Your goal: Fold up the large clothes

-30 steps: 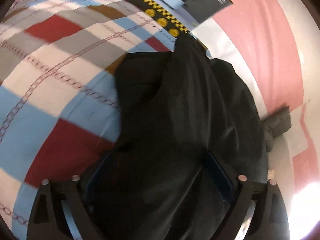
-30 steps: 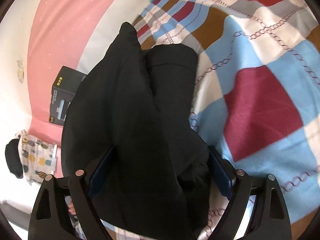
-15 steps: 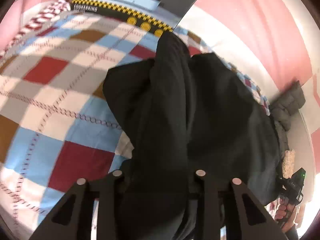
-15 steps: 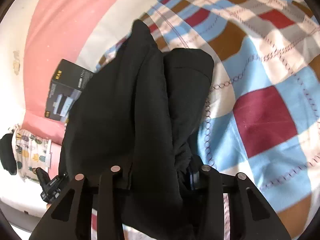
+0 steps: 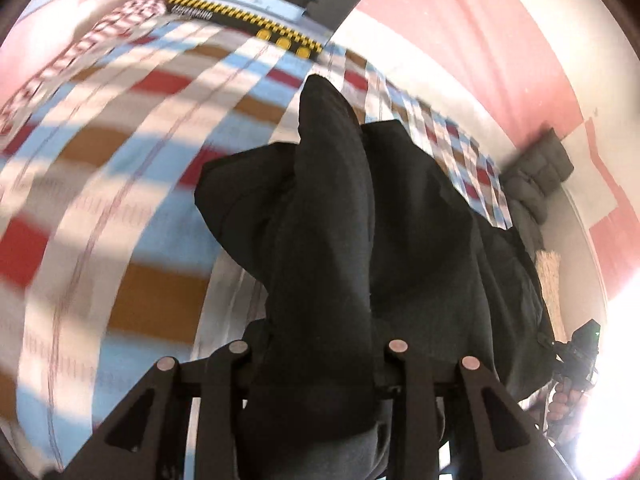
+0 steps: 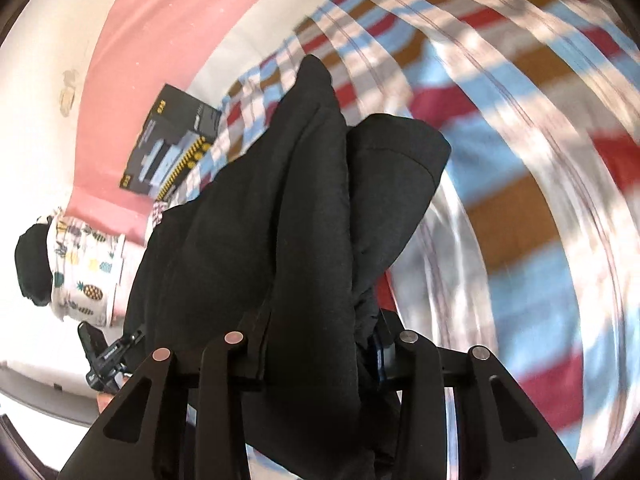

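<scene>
Since a second ago both hand-held grippers have closed and lifted: the left hand-held gripper (image 5: 316,364) and right hand-held gripper (image 6: 320,354) each clamp the bunched black fabric garment (image 5: 360,220), hanging above the blurred checked red-blue-brown bedspread (image 5: 100,168).

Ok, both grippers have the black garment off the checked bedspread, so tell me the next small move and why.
Probably carry both ends forward together and lay the gripped edge over the far part. The left gripper and right gripper are each shut on a bunched fold of the black fabric garment, which hangs in loose, uneven folds above the checked red, blue and brown bedspread, so it is not yet folded flat.
</scene>
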Motion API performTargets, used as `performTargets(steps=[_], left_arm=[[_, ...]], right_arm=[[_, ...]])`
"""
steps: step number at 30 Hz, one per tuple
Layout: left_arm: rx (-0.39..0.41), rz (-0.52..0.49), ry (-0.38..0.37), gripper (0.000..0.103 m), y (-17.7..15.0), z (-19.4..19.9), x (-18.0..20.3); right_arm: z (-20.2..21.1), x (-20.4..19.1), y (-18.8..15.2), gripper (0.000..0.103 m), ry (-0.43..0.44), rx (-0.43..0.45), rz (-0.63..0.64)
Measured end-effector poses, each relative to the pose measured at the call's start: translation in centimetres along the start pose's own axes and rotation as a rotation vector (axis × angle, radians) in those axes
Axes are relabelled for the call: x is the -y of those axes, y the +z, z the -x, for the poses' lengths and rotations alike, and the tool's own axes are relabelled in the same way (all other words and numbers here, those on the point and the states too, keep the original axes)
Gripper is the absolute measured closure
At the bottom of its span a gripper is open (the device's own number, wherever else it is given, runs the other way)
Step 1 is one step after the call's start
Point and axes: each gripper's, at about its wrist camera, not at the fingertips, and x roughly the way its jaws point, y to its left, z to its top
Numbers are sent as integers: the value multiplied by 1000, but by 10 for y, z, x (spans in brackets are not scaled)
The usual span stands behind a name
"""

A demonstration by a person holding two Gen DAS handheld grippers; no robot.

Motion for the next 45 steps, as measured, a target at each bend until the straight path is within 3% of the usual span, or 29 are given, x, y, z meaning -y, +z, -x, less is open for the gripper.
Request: performTargets(steps=[4, 8, 15, 19, 26, 30, 35, 39, 42, 45], left_arm=[[-24, 23, -3, 70, -49, 22, -11], [-28, -1, 25, 67, -73, 20, -16], [-28, 12, 86, 58, -72, 17, -13], [-16, -20, 146, 56, -74, 26, -3], [0, -86, 272, 51, -79, 42, 16], [8, -124, 330, 51, -79, 44, 27], [-8, -122, 348, 51, -80, 44, 25], [-24, -80, 347, 41, -79, 47, 15], [-30, -15, 298, 39, -80, 53, -2], [1, -56, 327, 39, -81, 59, 3]], right_arm=[[18, 21, -50, 65, -5, -22, -53], [14, 40, -77, 62, -28, -41, -88], [14, 33, -77, 47, -103, -29, -56], [27, 26, -83, 45, -167, -2, -18], [66, 5, -82, 44, -247, 146, 67], [69, -26, -79, 44, -277, 208, 180], [48, -55, -83, 44, -350, 236, 313], [26, -66, -87, 44, -366, 211, 383], [13, -65, -87, 44, -357, 186, 392], [4, -65, -88, 44, -369, 176, 405]])
